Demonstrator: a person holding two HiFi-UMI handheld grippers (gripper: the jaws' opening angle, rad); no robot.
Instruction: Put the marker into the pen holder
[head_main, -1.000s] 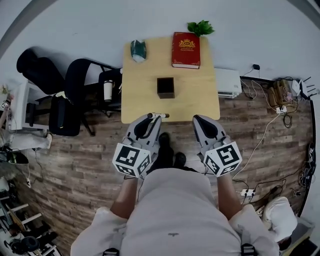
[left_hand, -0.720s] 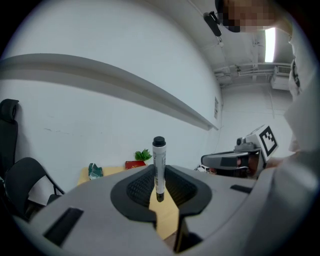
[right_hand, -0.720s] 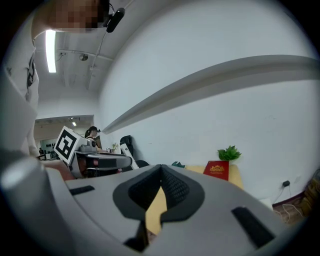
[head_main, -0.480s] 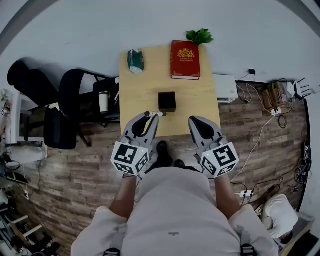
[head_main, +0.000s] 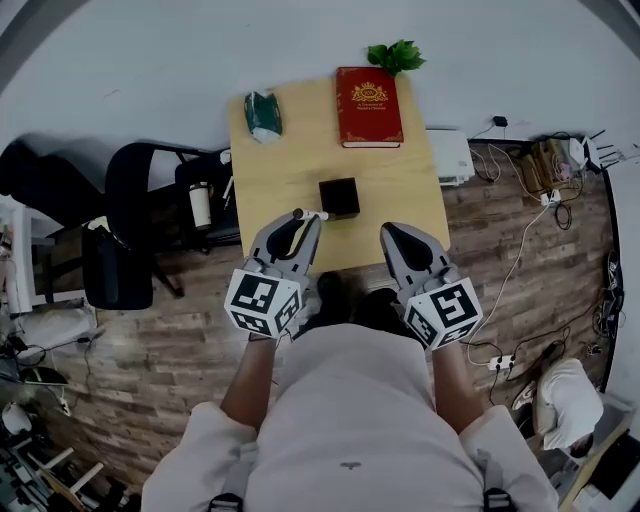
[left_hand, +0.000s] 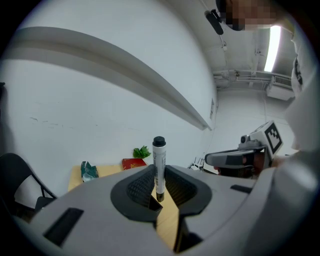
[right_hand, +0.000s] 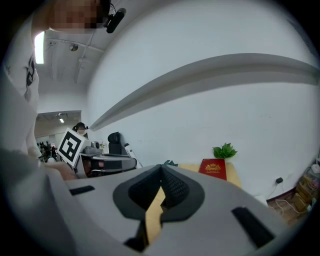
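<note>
A white marker (head_main: 311, 214) with a black cap is held crosswise in my left gripper (head_main: 304, 220), just short of the wooden table's (head_main: 283, 165) near edge. In the left gripper view the marker (left_hand: 159, 165) stands upright between the shut jaws of the left gripper (left_hand: 159, 186). The black square pen holder (head_main: 339, 197) stands mid-table, a little beyond and to the right of the marker. My right gripper (head_main: 390, 234) hovers at the table's near right edge, shut with nothing in it; the right gripper (right_hand: 161, 172) shows its jaws closed together.
A red book (head_main: 369, 92) and a green plant (head_main: 394, 56) lie at the table's far right, a green packet (head_main: 262, 113) at the far left. Black chairs (head_main: 135, 190) and a bottle (head_main: 199, 206) stand left of the table. A white box (head_main: 452, 155) and cables (head_main: 560, 190) are to the right.
Both grippers have come closer to the table. The left gripper, still holding the marker, is now nearer the pen holder.
</note>
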